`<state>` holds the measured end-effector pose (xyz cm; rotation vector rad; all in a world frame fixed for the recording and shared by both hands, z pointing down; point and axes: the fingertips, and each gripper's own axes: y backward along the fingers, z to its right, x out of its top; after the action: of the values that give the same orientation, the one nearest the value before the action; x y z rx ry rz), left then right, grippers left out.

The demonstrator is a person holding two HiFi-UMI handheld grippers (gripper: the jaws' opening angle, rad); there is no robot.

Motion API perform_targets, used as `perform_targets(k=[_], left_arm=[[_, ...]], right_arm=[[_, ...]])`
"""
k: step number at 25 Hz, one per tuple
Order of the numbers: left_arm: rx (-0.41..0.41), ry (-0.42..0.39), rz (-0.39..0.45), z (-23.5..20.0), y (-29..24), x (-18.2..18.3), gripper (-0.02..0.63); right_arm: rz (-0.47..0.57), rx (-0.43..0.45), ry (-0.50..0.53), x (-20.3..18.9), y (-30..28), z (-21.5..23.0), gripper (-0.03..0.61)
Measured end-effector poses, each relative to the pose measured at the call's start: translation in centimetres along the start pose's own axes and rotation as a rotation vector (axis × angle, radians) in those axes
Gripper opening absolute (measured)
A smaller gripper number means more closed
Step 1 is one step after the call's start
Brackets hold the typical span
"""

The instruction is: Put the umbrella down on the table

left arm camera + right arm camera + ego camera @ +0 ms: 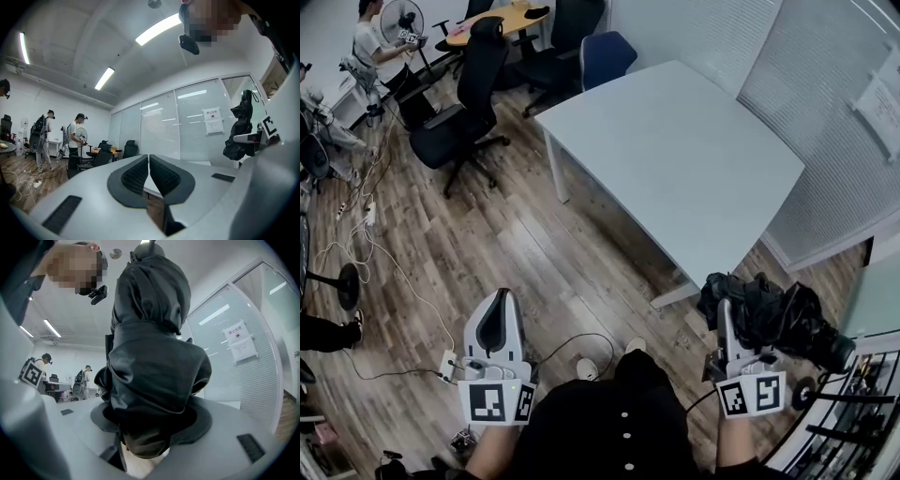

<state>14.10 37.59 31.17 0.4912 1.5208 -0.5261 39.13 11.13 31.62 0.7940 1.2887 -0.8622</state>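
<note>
A folded black umbrella hangs bunched in my right gripper, low at the right of the head view, just off the near corner of the white table. In the right gripper view the umbrella fills the middle and stands upright, and the right gripper is shut on its lower part. My left gripper is held over the wooden floor, left of the table. Seen in its own view, the left gripper is shut with nothing between its pads, and the umbrella shows at the right.
Black office chairs and a blue chair stand beyond the table. Cables trail over the floor at the left. A person stands by a fan at far left. A blinds-covered glass wall runs along the right, with a metal rail below.
</note>
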Motion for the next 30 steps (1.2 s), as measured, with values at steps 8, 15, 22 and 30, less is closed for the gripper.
perform_targets(k=[8,15,22,30], left_arm=[[0.056,-0.006,-0.046,-1.4,-3.8,-1.3,0.023],[0.119,-0.038,-0.031,-1.8,-9.1,0.7,0.023],[0.145,-0.049,-0.013,0.6,-14.9,1.0,0.023],[0.195,-0.059,-0.011,2.3,-20.3,1.6,0.024]], right_arm=[[-0.022,0.039,0.000,-1.2,-6.0,1.4,0.275],[0.009,0.109,0.012,0.0,-12.8,3.3,0.275],[0.007,0.164,0.035,0.0,-18.4,7.1,0.275],[-0.004,0.234,0.028,-0.3,-23.9,10.7,0.275]])
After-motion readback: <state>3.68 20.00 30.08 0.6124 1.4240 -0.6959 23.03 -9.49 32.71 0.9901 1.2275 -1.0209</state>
